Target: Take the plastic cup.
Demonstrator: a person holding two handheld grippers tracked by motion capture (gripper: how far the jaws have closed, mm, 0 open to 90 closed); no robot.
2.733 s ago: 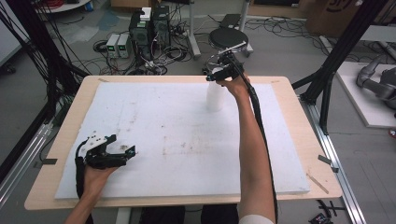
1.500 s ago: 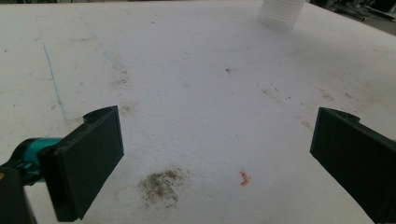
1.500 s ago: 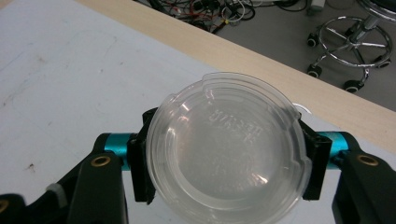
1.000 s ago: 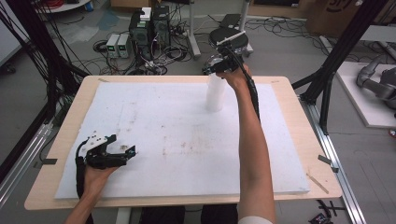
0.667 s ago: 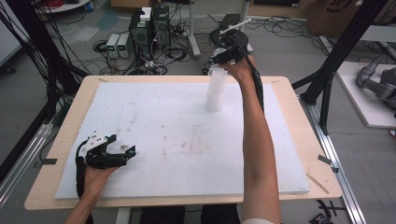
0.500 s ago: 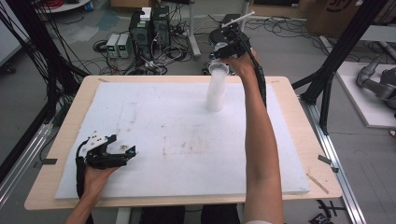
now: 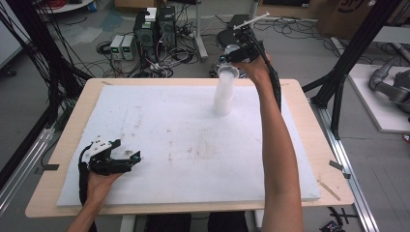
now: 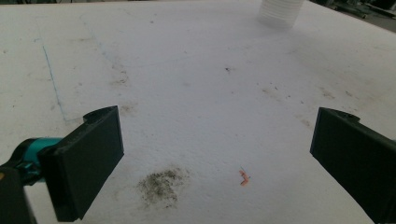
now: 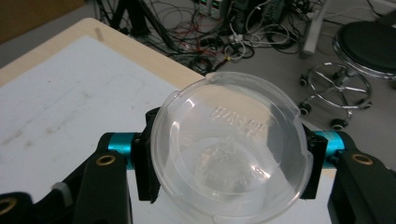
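The right gripper point(image 7: 231, 57) has lifted a clear cup point(image 9: 229, 151), pinched, off the stack point(image 7: 223, 94) near the table's point(image 7: 309, 140) far edge; left gripper point(image 7: 126, 157) spread.

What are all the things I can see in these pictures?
Stack of cups: one, white, upright at the far side of the board.
Cup: one, clear, held above the stack in the right gripper.
Board: one, white, smudged, covering the table.
Table: one, pale wood, under the board.
Scrap: one, orange, tiny, on the board near the left gripper.
Computer boxes: two, dark, on the floor behind the table among cables.
Stool: one, black seat, on wheels, on the floor.
Left gripper: black, jaws open, resting at the near left.
Right gripper: black, shut on the cup.
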